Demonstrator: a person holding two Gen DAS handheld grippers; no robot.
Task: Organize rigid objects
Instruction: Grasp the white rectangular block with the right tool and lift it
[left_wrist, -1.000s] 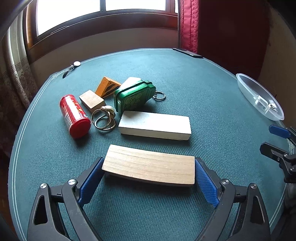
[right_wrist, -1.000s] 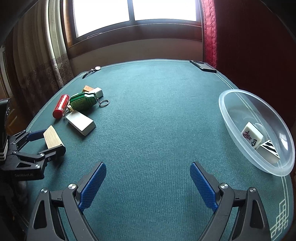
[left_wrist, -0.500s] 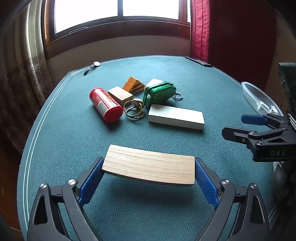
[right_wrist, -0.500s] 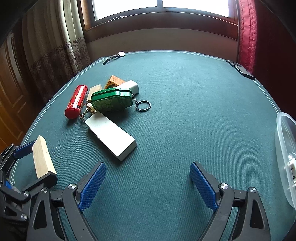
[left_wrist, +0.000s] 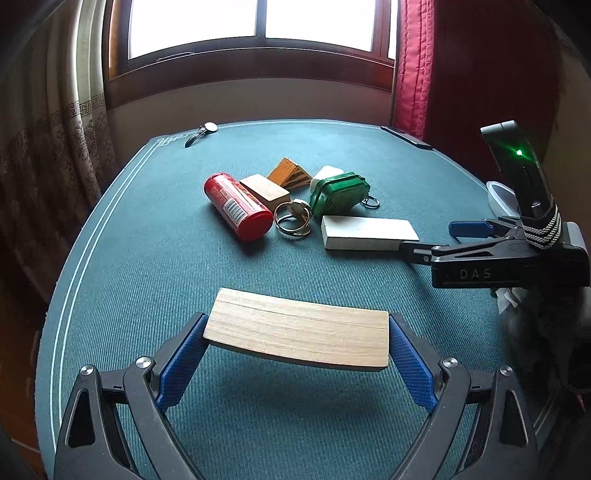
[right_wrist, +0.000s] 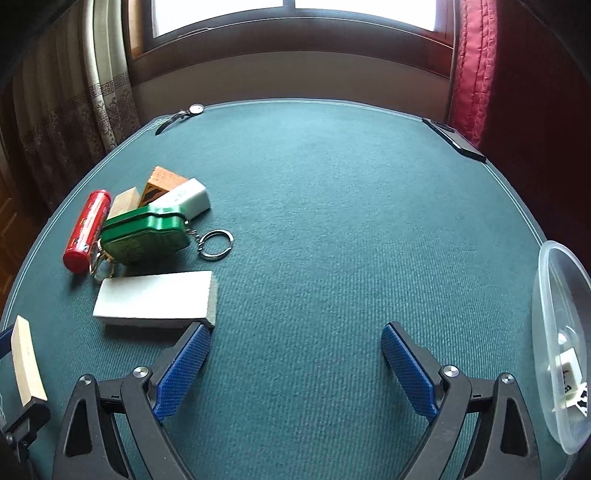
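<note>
Left gripper (left_wrist: 297, 341): clamped on wood slat (left_wrist: 299, 338), long axis across jaws, clear of felt.
Right gripper (right_wrist: 295, 363): open, empty.
White block (right_wrist: 155, 297): on felt, just ahead-left of right gripper, long axis crosswise; left finger (right_wrist: 183, 369) nearly touching corner.
Right gripper nearer block.
Bowl (right_wrist: 554, 332): far right.

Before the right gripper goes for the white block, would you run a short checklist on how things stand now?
1. Left gripper clamped on the wooden block at both ends: ok.
2. Right gripper open and holding nothing: ok.
3. White block between its fingers: not ok; it lies left of the left finger.
4. White block free of the green tin: ok, a gap shows.
5. Clear bowl has room: ok, only small pieces inside.
6. Wooden block off the table: cannot tell.
</note>
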